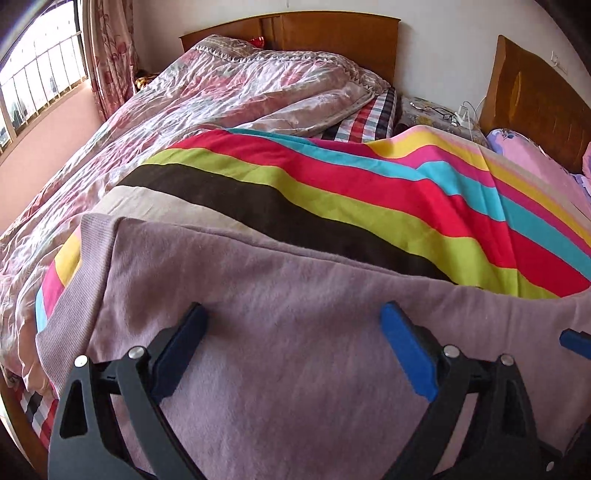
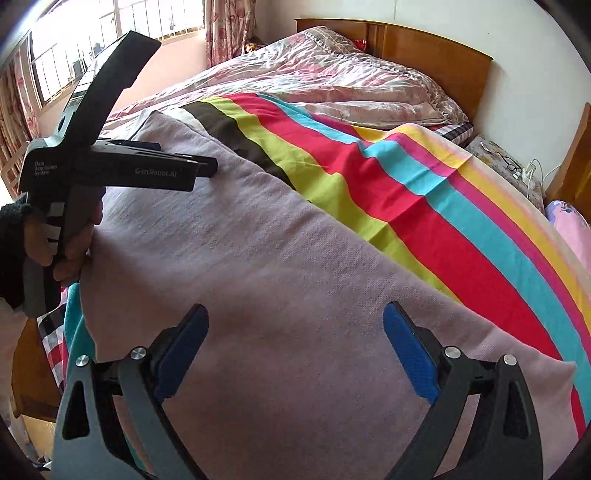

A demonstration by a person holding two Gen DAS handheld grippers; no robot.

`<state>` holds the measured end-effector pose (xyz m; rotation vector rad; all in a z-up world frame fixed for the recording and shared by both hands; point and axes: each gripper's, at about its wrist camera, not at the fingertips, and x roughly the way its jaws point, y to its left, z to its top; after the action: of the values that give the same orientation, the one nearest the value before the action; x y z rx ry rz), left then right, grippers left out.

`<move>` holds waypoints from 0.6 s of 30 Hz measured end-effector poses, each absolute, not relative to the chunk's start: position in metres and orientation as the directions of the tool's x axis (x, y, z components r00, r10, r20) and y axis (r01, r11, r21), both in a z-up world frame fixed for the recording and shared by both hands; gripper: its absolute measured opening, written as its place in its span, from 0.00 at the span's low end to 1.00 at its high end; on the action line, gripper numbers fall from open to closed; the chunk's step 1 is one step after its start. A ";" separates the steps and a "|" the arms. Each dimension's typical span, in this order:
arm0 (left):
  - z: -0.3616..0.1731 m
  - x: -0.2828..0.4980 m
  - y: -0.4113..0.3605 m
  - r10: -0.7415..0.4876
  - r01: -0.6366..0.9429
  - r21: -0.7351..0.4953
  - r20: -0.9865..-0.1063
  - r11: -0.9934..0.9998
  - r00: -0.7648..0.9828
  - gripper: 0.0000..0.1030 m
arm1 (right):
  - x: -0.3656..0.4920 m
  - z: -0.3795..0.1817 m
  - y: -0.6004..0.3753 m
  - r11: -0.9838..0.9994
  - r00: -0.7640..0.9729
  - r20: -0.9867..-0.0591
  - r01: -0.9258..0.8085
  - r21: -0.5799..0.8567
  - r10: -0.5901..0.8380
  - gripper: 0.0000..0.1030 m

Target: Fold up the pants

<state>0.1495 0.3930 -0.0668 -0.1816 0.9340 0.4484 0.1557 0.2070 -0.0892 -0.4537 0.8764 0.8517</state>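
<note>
Mauve knit pants [image 1: 295, 302] lie spread flat on a striped sheet at the bed's near edge, with a ribbed cuff [image 1: 74, 280] at the left. My left gripper [image 1: 295, 343] is open just above the fabric and holds nothing. The pants also fill the right wrist view [image 2: 258, 258]. My right gripper [image 2: 295, 347] is open and empty above them. The left gripper body [image 2: 122, 166] shows at the left of that view, in a gloved hand. A blue fingertip [image 1: 574, 341] of the right gripper shows at the right edge of the left wrist view.
A striped sheet [image 1: 369, 192] covers the bed under the pants. A crumpled pink floral quilt [image 1: 229, 88] lies behind it, against the wooden headboard [image 1: 332, 33]. A nightstand with glasses and chargers [image 1: 443, 114] stands at the right. A window [image 1: 37, 81] is at the left.
</note>
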 end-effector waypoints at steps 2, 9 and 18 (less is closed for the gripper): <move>-0.069 0.151 0.393 0.304 -0.448 0.058 -0.810 0.892 0.502 0.97 | 0.161 -0.100 0.212 0.601 0.347 -0.840 -0.798 -0.031 0.417 0.89; -0.070 0.153 0.394 0.312 -0.446 0.066 -0.804 0.893 0.506 0.99 | 0.154 -0.106 0.201 0.633 0.357 -0.846 -0.774 -0.031 0.395 0.90; -0.068 0.153 0.401 0.295 -0.444 0.048 -0.811 0.895 0.506 0.99 | 0.115 -0.108 0.206 0.525 0.299 -0.868 -0.850 -0.052 0.397 0.91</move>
<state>0.1530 0.4006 -0.0682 -0.1740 0.9406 0.4478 0.1147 0.2056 -0.1082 -0.5754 0.9307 0.8915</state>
